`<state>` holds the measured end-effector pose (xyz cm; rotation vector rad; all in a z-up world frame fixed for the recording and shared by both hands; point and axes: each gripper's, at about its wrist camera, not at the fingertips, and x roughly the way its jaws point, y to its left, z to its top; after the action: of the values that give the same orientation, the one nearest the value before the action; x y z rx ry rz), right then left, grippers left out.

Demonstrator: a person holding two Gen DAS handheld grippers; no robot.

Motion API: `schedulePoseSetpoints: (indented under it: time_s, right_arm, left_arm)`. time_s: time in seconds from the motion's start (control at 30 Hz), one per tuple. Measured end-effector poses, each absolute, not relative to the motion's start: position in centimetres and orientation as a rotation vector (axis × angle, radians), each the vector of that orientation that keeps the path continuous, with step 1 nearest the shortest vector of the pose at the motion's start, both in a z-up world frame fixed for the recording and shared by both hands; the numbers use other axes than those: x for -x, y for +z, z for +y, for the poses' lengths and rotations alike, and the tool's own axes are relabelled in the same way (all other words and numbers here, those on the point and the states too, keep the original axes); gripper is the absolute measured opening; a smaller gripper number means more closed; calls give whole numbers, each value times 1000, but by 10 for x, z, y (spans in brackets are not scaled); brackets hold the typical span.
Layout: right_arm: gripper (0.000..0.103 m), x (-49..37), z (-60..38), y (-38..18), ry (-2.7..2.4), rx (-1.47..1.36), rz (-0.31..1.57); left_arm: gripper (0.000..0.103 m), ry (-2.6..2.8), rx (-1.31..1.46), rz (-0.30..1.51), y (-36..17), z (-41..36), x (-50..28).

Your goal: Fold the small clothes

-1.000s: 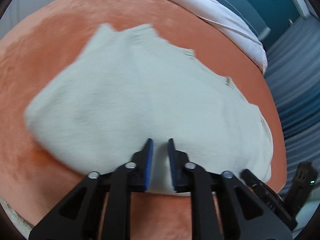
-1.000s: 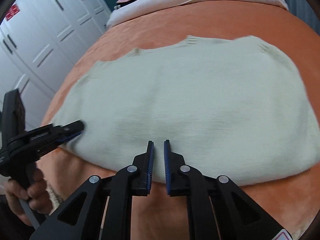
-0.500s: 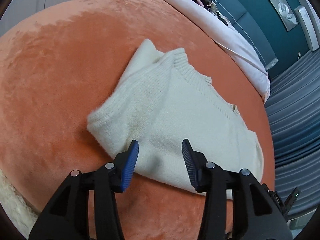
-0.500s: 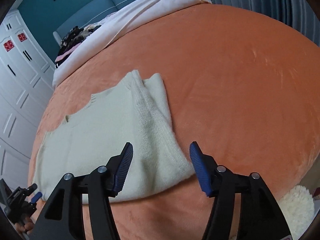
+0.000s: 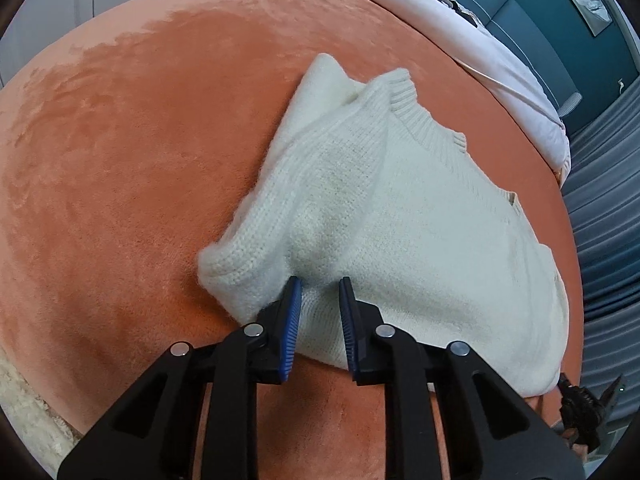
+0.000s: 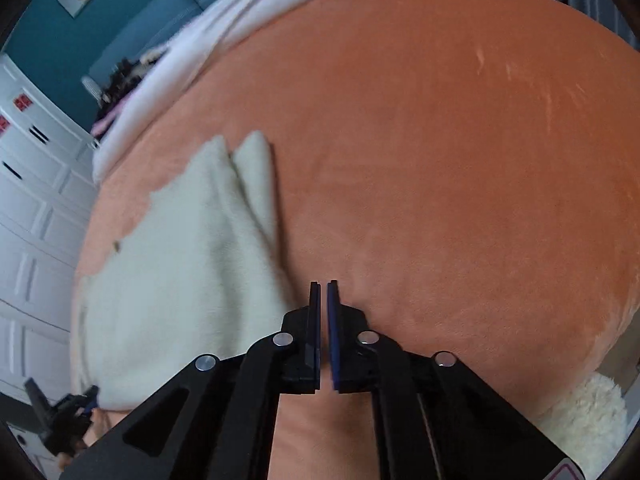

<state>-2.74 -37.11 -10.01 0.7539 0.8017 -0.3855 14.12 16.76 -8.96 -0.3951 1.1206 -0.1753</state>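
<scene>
A cream knit sweater (image 5: 400,216) lies folded on the orange blanket (image 5: 140,160). My left gripper (image 5: 319,292) is partly closed, its blue pads astride the sweater's near left corner, a gap still between them. In the right wrist view the sweater (image 6: 180,260) lies to the left. My right gripper (image 6: 323,292) is shut and empty, just right of the sweater's near edge, over the blanket (image 6: 460,160). The right gripper shows at the left view's bottom right corner (image 5: 584,408); the left one shows at the right view's bottom left (image 6: 64,416).
A pale pink duvet (image 5: 500,52) lies along the far side of the bed. A fluffy white rug (image 6: 588,420) lies below the bed edge. White wardrobe doors (image 6: 28,220) stand on the left. Teal wall and grey curtains (image 5: 604,208) are beyond.
Both grippers opened half a second ago and have closed in again. The left now straddles the sweater's corner. The right has shut and moved right, off the sweater's edge.
</scene>
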Motion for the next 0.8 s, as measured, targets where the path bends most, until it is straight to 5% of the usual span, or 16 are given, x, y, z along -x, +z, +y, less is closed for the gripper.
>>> schedulePoseSetpoints:
  time_s: [0.03, 0.07, 0.13, 0.23, 0.27, 0.3, 0.4, 0.57, 0.8]
  right_arm:
    - [22, 29, -367, -92, -374, -743, 777]
    - [41, 23, -361, -88, -351, -718, 787]
    - [47, 17, -353, -95, -326, -641, 851]
    - [37, -1, -339, -114, -339, -575, 949]
    - [16, 7, -336, -113, -335, -561, 932]
    - [10, 10, -334, -103, -317, -552, 911]
    - [8, 23, -344, -76, -338, -568, 795]
    - [8, 14, -355, -121, -369, -544, 947]
    - [13, 29, -343, -75, -440, -575, 836]
  left_arm:
    - [19, -174, 381, 1114, -90, 166, -140]
    - [19, -169, 366, 1110, -90, 163, -141]
    - [19, -156, 332, 1107, -90, 158, -141]
    - [19, -156, 342, 1114, -89, 160, -141]
    - [19, -163, 361, 1116, -90, 163, -142]
    - [15, -164, 385, 1118, -91, 168, -143]
    - [9, -161, 454, 1127, -97, 179, -143]
    - [8, -163, 433, 1123, -97, 177, -144]
    - [8, -180, 448, 1117, -98, 181, -144]
